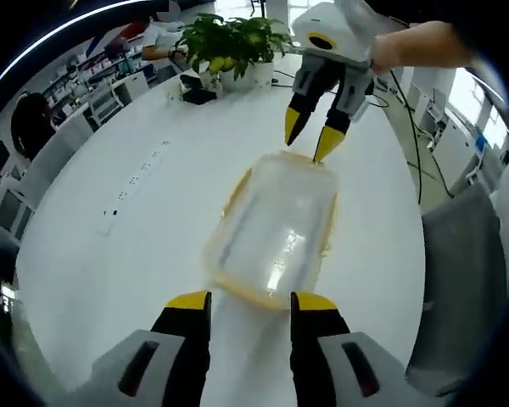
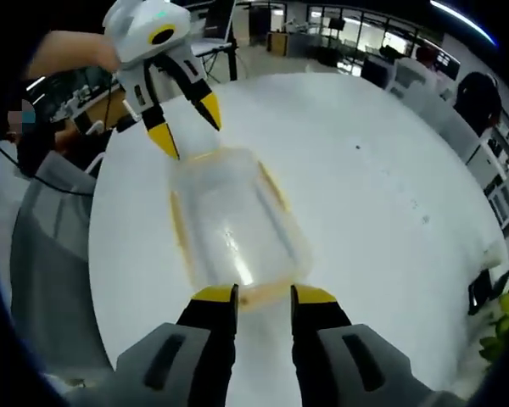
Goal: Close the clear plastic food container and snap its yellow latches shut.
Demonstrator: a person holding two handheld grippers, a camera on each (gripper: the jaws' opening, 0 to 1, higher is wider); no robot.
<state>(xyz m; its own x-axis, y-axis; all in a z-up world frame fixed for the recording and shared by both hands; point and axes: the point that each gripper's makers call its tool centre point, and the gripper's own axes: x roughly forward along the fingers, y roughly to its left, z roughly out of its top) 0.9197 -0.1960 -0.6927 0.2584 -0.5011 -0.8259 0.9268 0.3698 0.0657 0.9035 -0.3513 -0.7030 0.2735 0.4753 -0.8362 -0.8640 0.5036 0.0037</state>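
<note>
- The clear plastic food container (image 1: 276,233) lies in the middle of my white tabletop (image 1: 136,212), lid on, yellow latches (image 1: 236,193) along its edges. I cannot make out anything inside it; the lid only shows glare.
- My left tool (image 1: 250,298) has its yellow-tipped jaws apart and empty, poised just at the container's near short end in the left gripper view.
- In that same view my right tool (image 1: 308,140) comes in from the far side, jaws apart, one tip at or just above the container's far end; I cannot tell whether it touches.
- A potted plant (image 1: 229,42) stands well beyond the container near the tabletop's far edge, and a grey chair (image 1: 462,280) sits at the right.
- In the right gripper view the container (image 2: 233,225) lies between both tools: my right tool (image 2: 264,294) open at its near end, my left tool (image 2: 187,123) open at the far end.
- No brand or writing is readable on the container.
</note>
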